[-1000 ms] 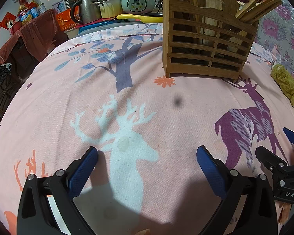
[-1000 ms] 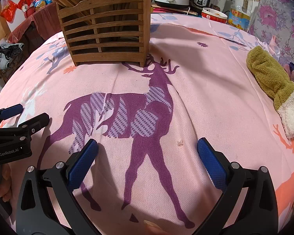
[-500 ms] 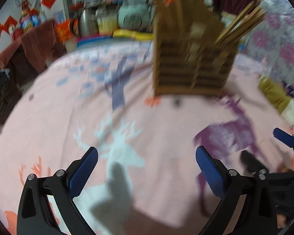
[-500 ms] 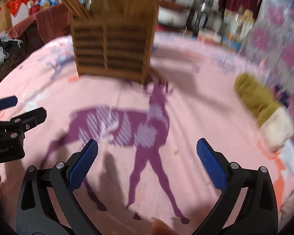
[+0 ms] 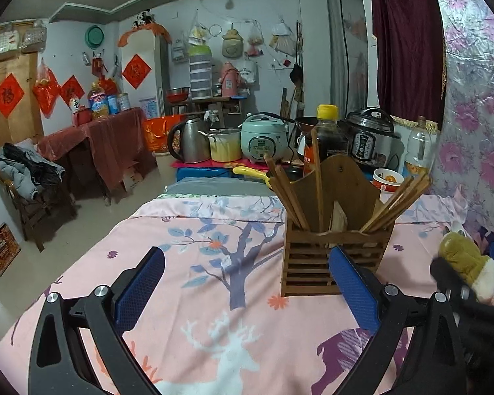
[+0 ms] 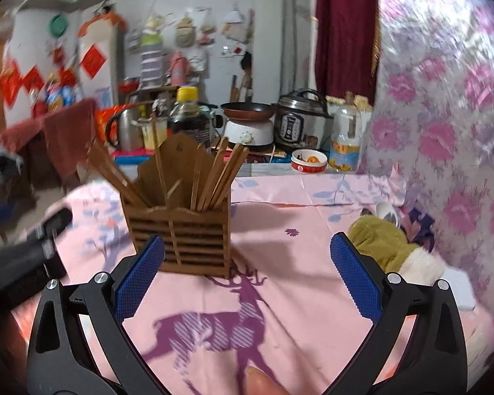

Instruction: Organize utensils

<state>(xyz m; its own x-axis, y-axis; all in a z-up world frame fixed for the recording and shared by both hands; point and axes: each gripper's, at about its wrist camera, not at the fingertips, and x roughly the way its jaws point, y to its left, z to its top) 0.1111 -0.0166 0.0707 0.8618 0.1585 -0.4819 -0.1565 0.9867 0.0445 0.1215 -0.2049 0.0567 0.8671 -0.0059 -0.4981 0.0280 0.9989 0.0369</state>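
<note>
Slatted wooden holder (image 5: 332, 256) stood mid-table toward the far edge of the pink cloth (image 5: 194, 283), chopsticks (image 5: 288, 194) fanned upright inside. Left gripper (image 5: 247, 288) and right gripper (image 6: 247, 276) were both spread, empty. Chopsticks: probably light, stiff, smooth; best pinched near their upper ends.

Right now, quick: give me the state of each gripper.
Left gripper: open, holding nothing, raised above the tablecloth.
Right gripper: open, holding nothing, facing the wooden utensil holder.
</note>
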